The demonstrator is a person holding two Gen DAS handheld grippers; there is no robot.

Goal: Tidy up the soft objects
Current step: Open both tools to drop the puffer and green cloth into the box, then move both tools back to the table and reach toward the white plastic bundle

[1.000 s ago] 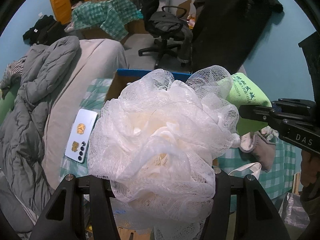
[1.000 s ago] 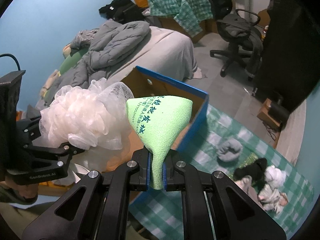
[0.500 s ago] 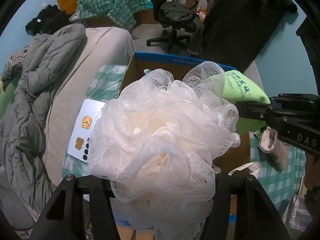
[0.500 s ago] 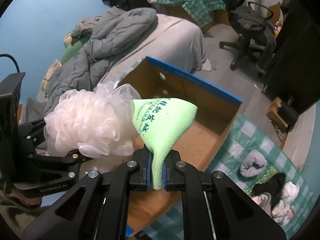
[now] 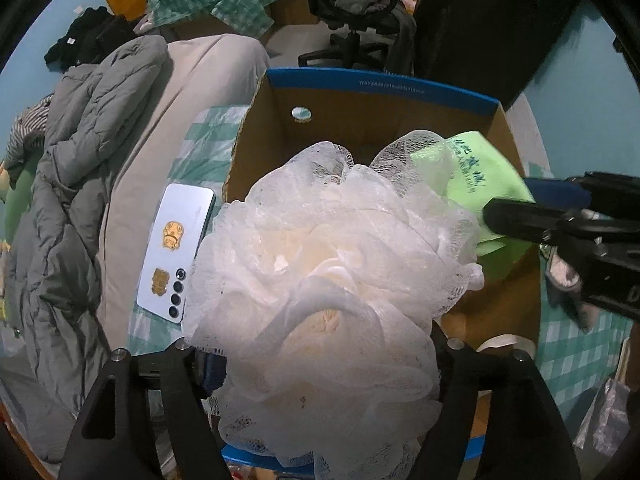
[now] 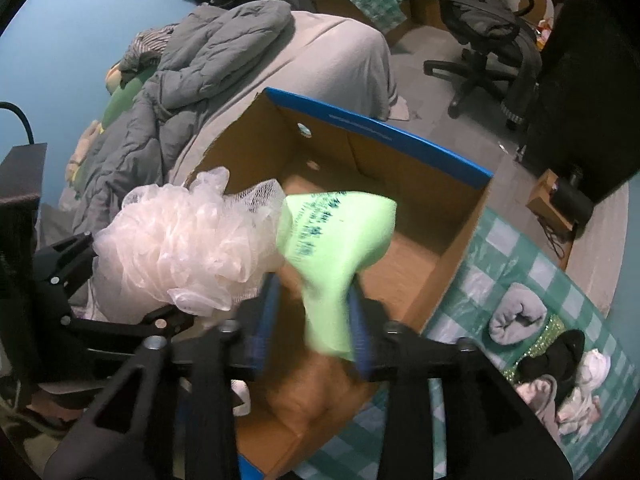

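Observation:
My left gripper is shut on a white mesh bath pouf and holds it over the open cardboard box with a blue rim. The pouf also shows in the right wrist view. My right gripper stands open over the same box; the green cloth with dark print sits loose and blurred between its spread fingers. In the left wrist view the green cloth shows behind the pouf, beside the right gripper's finger.
A white phone lies on the checked cloth left of the box. Rolled socks and small soft items lie on the checked cloth right of the box. A bed with a grey quilt and an office chair stand behind.
Both grippers have moved forward over the box. My right gripper's jaws have spread apart and the green cloth is slipping down between them. The left gripper still holds the pouf.

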